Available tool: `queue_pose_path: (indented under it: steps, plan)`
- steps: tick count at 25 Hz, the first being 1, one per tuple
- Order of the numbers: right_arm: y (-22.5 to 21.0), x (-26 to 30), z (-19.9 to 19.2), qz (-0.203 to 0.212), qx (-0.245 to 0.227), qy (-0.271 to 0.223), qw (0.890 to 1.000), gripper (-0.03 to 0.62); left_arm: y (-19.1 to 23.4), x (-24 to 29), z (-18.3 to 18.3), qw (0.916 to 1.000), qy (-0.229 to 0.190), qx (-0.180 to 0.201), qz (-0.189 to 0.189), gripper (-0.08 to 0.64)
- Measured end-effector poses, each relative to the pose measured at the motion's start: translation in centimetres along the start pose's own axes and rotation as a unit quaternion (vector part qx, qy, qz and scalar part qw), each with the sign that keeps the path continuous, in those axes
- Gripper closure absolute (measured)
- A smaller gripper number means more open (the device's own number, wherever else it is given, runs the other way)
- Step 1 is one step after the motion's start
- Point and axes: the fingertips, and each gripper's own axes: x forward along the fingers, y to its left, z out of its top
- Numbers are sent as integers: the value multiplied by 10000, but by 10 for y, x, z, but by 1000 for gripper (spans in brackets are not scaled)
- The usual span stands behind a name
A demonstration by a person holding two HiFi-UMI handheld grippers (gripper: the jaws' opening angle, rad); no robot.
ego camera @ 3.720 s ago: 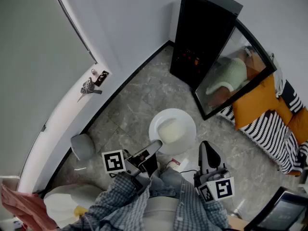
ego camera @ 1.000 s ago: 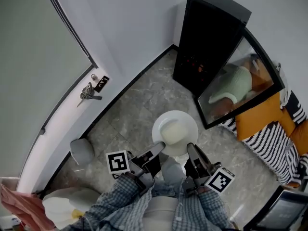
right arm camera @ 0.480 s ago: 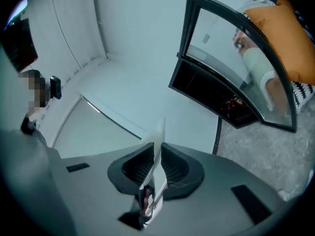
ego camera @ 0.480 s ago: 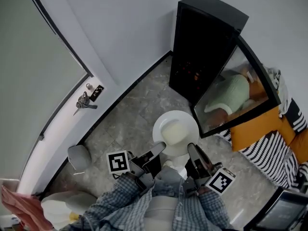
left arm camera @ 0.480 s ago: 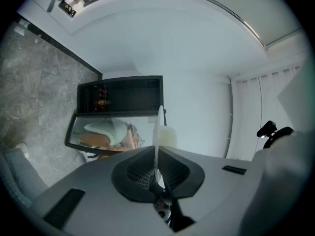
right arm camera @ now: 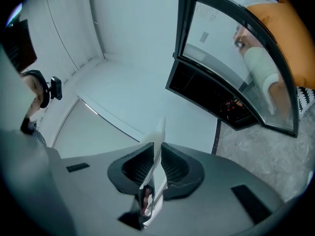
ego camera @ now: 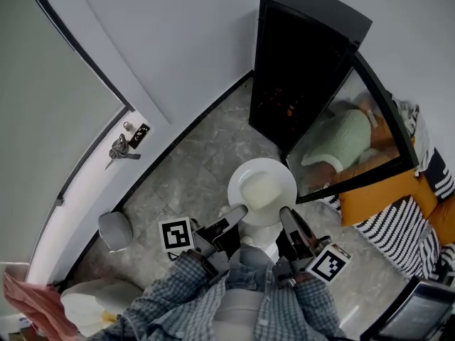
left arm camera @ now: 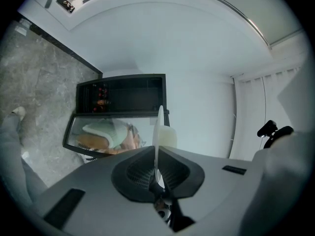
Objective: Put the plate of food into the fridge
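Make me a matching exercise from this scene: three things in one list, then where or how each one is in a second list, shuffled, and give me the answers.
Things
1. plate
2. fridge door
3. door handle

Place or state
A. on the white door, at the head view's left
B. clamped at its rim by the left gripper and the right gripper
C. swung open, with a glass front

Pairs: 1-B, 2-C, 3-A
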Motion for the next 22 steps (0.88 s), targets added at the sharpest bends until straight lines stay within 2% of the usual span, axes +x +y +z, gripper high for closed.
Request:
queue_pose_path:
  steps: [6, 12, 17, 22]
  plan:
    - [-10, 23, 19, -84, 38, -134, 9999, 540, 3, 23, 25, 10000, 84, -3, -1, 543]
    - [-15, 56, 46, -139, 9, -275, 9995, 540, -7, 51, 62, 9993, 289, 233, -26, 543]
    - [-15, 94, 58, -273, -1, -410, 9988, 540, -7, 63, 100, 9994, 348, 55, -21, 543]
    - [-20, 128, 70, -345, -31, -510, 9981, 540, -7, 76, 137, 9989, 462, 70, -25, 543]
